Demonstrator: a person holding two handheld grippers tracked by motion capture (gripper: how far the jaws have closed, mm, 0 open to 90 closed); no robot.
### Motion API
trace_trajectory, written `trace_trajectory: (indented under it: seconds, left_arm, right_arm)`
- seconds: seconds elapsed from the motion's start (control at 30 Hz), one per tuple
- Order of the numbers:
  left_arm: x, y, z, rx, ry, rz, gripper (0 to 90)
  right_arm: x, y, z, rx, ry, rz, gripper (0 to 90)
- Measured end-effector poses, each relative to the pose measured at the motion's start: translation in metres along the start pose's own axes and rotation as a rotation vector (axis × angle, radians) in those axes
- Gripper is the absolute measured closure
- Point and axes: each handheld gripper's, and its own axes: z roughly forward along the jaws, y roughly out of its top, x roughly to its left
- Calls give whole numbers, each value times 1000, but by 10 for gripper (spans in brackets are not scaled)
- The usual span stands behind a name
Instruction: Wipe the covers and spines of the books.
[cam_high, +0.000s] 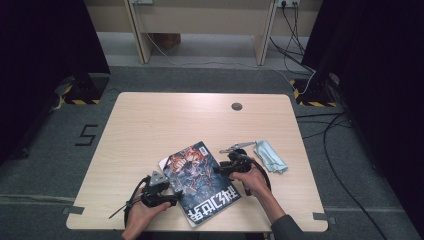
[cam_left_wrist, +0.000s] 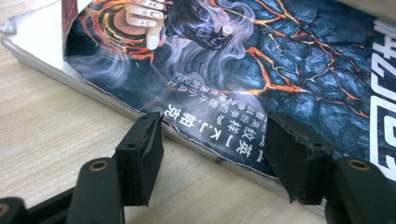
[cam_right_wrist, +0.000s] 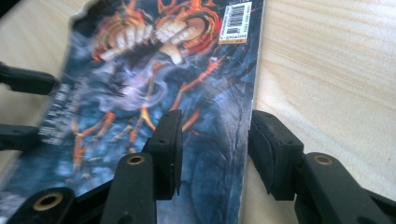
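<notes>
Book (cam_high: 202, 182) edges between both grippers' parted jaws.

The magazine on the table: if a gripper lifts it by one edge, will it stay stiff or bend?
The magazine looks thin and soft-covered, with a curled corner, so it would probably sag. Its glossy cover may slip between pads. Lying flat on the table, it should slide, not tip.

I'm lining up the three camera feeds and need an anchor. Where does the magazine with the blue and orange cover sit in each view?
High view: the magazine lies low at centre of the table, between the two claws.
Left gripper view: its cover spans the upper frame.
Right gripper view: it runs from top to bottom, left of centre.
Shared landmark: the clawed hand pictured on the cover.
</notes>
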Motion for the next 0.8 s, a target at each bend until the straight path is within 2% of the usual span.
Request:
trace_trajectory:
  seconds: [0.2,0.23,0.4,0.5,0.6,0.7,0.77,0.8]
  left_arm:
    - [0,0,0,1,0,1,372]
    - [0,0,0,2,0,1,372]
    - [0,0,0,6,4,5,372]
    - [0,0,0,7,2,9,373]
    - [0,0,0,5,2,8,374]
    - [-2,0,0,5,10,9,374]
    - [-2,0,0,4,10,8,374]
    - [-2,-1,0,2,10,7,373]
  right_arm:
    - [2,4,8,25,-37,-40,575]
    - [1,5,10,11,-41,-44,578]
    - [2,9,14,9,-39,-41,552]
    - [-1,9,13,-3,-17,5,555]
    - [-2,9,11,-13,-8,23,557]
    - [0,14,2,-64,27,42,577]
    - [4,20,-6,-110,79,48,614]
    - [9,24,-11,-127,94,26,627]
